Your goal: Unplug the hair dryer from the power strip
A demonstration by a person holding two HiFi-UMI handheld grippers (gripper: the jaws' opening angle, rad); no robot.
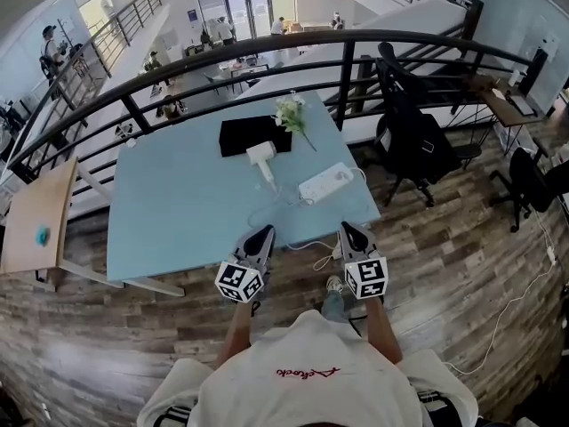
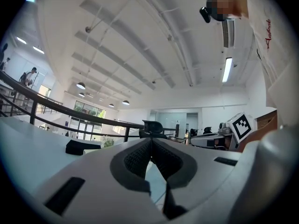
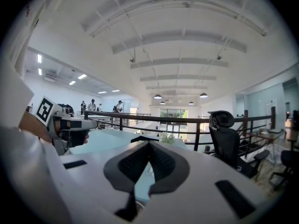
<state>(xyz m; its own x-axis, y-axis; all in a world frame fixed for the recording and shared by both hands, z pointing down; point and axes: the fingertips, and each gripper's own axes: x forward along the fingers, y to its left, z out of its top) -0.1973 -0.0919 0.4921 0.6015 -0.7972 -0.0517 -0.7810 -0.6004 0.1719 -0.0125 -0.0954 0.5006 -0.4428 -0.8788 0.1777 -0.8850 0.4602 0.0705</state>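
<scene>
- Two grippers, the left gripper (image 1: 263, 232) and the right gripper (image 1: 347, 229), side by side above the near edge of the table (image 1: 160, 212). Each has its jaws pressed together with nothing between them, as each gripper's own view confirms.
- One power strip (image 1: 326, 183), white, flat on the table ahead of the grippers. Its long axis runs on a diagonal, the near end toward the left and the far end toward the right. It lies just ahead of the right gripper and a little to that gripper's left.
- One hair dryer (image 1: 261, 157), white, lying farther out and to the left of the strip, well apart from both grippers. Its head is beside a black mat (image 1: 255, 134) and its handle points back toward the person.
- One cord (image 1: 286, 196), thin, running from the handle toward the strip's near-left end. The plug is too small to pick out.
- Judgement: the right gripper is nearer the strip and the left nearer the cord side. A likely split is one gripper steadying the strip while the other pulls the plug up and off the strip's top face. Both must open first.
</scene>
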